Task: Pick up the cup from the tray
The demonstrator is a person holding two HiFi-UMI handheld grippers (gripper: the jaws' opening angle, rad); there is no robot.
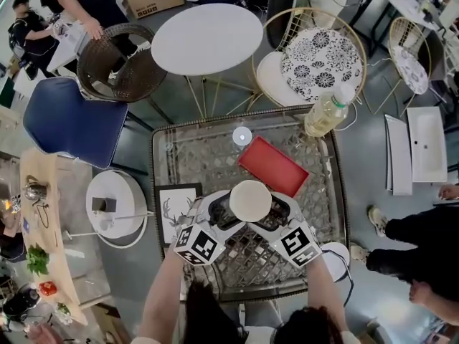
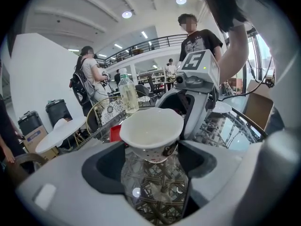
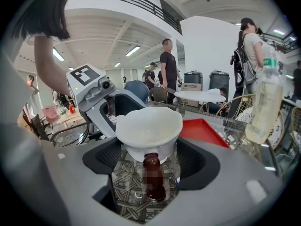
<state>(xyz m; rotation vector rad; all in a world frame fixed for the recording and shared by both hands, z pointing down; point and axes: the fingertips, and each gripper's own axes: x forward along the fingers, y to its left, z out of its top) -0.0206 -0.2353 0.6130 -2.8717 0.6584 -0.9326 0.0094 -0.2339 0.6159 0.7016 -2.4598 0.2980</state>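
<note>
Head view: both grippers met over the near half of the glass tabletop (image 1: 188,165). The left gripper (image 1: 224,211) came in from the near left and the right gripper (image 1: 277,211) from the near right. A white cup (image 1: 250,201) sat between them, open side up.

The red tray (image 1: 272,165) lay flat, just beyond the cup and to its right. The cup was off the tray, held above the glass. A bottle (image 1: 326,112) of pale liquid stood at the far right corner of the tabletop.

Left gripper view: its fingers (image 2: 101,166) were closed against the lower body of the cup (image 2: 151,132). The rim flared out above them, and the woven pattern of the tabletop showed beneath the cup's base.

Right gripper view: its fingers (image 3: 197,164) were set wide and gripped the same cup (image 3: 148,128) low on its body. A brown handle pointed back toward the camera. The tray (image 3: 203,132) showed to the right, past the cup.
</note>
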